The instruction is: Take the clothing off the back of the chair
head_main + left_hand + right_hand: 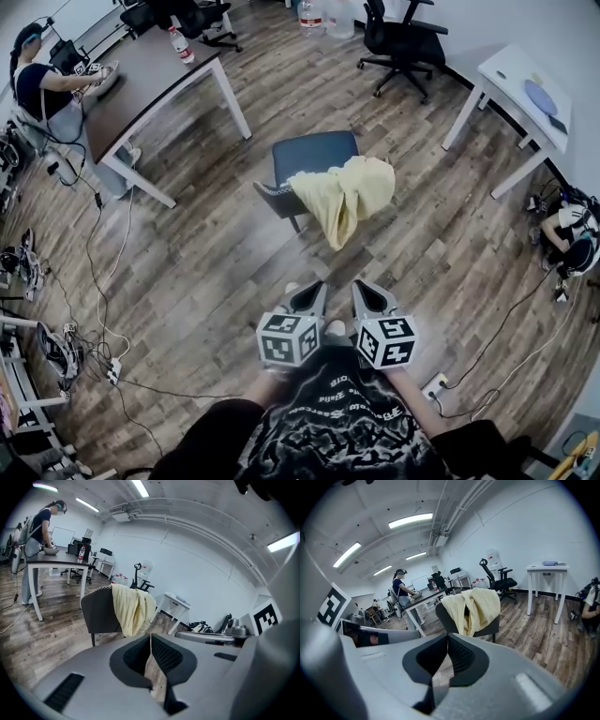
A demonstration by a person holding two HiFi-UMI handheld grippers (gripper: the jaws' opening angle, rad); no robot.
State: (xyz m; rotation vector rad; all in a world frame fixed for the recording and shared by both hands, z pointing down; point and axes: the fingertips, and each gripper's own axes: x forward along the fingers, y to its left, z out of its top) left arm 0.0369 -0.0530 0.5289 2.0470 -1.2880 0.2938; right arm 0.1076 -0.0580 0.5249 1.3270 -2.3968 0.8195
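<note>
We are at the approach step, with nothing grasped yet. Our left gripper and right gripper sit side by side close to our body, each with its jaws pressed together and empty, aimed toward the chair ahead. The pale yellow clothing hangs draped over the chair's back, spilling down the near side toward the wooden floor, well apart from both grippers. Next, we judge, we need to close the gap, spread the jaws of at least one gripper, and pinch a fold near the top of the backrest so the cloth lifts clear instead of dragging.
</note>
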